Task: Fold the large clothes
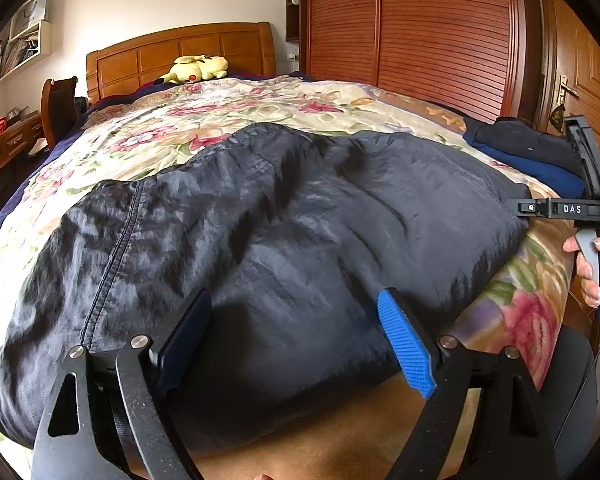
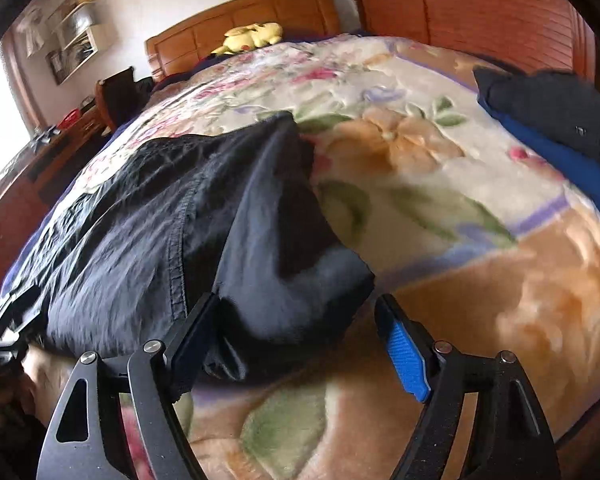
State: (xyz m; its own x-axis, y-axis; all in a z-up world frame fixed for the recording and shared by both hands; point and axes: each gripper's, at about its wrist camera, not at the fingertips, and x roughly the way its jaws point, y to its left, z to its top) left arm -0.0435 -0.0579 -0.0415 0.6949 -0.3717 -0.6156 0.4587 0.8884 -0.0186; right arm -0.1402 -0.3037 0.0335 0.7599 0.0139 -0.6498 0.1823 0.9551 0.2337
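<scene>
Black jacket (image 1: 284, 216) lies flat on flowery blanket (image 1: 228, 112). Your left gripper (image 1: 296, 340) and right gripper (image 2: 296, 344) gape wide, holding nothing. Fold just starting, probably. Next: pinch near edge, lift over.

Floral blanket (image 1: 228, 120) covers bed; yellow plush toy (image 1: 196, 68) by wooden headboard (image 1: 180, 50); slatted wardrobe (image 1: 440, 32) right; wall shelf (image 1: 24, 40) left.

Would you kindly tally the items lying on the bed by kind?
Dark garment spread out for folding: 1
Folded garments stacked at the far right corner, dark one on blue one: 2
Yellow plush toy by the headboard: 1
Total: 4
</scene>
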